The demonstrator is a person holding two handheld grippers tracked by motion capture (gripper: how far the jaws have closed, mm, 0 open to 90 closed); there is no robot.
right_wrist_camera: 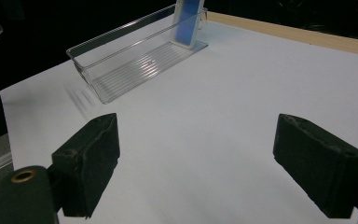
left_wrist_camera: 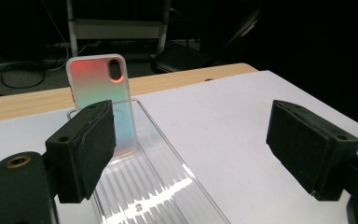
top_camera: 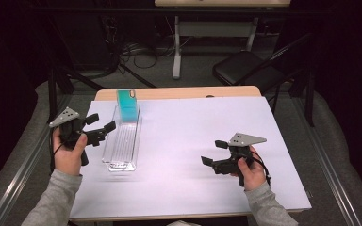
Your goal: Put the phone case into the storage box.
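High view: a phone case (top_camera: 127, 105) stands propped at the far end of a clear tray (top_camera: 122, 157) (barely leaning). Both the left gripper (top_camera: 99, 128) and right gripper (top_camera: 215, 153) gape empty; a nudge could topple it.

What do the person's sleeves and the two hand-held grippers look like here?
Both sleeves are light grey. Each hand-held gripper, left and right, is black with two blocky padded jaws and carries a grey three-cornered plate on top. A black cable trails from the right one.
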